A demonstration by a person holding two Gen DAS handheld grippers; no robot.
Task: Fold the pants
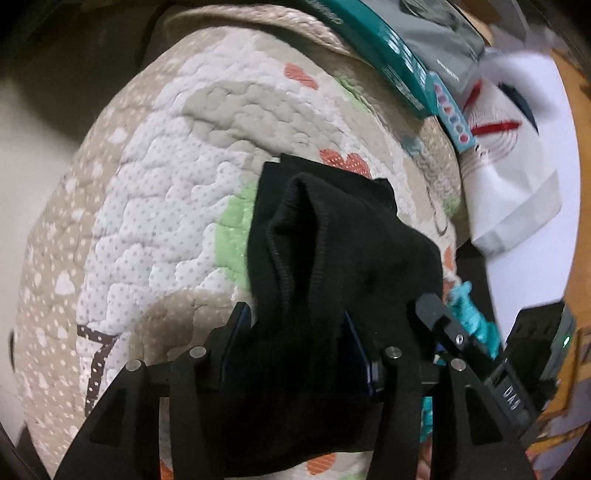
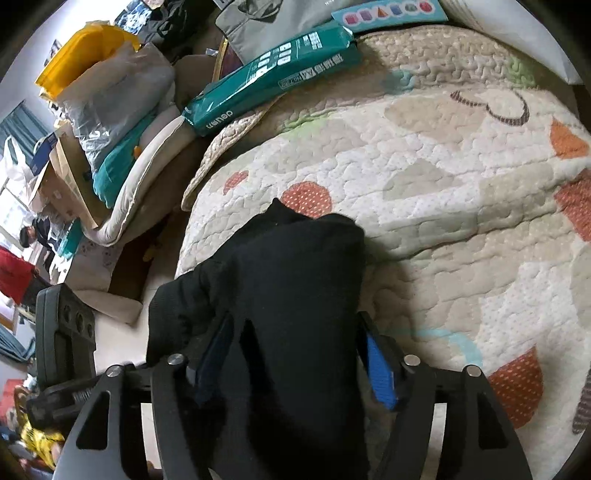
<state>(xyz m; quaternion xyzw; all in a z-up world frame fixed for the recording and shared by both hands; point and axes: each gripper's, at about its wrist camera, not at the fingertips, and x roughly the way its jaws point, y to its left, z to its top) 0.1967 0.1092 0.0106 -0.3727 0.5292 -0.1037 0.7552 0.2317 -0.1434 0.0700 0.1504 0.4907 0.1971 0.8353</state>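
Observation:
The black pants (image 1: 332, 251) hang bunched over a quilted patterned blanket (image 1: 155, 192). My left gripper (image 1: 295, 332) is shut on the pants, with a ribbed hem standing up just beyond its fingers. In the right wrist view my right gripper (image 2: 295, 354) is shut on another part of the black pants (image 2: 288, 266), which drape over and between its fingers above the blanket (image 2: 443, 184). The right gripper's body (image 1: 480, 354) shows at the lower right of the left wrist view, close beside the left one.
A teal box (image 2: 273, 77) and a light blue card (image 2: 388, 11) lie at the blanket's far edge. Folded bedding, plastic bags and a yellow bag (image 2: 85, 55) are piled at the left. A white paper bag (image 1: 513, 177) stands by an orange wall.

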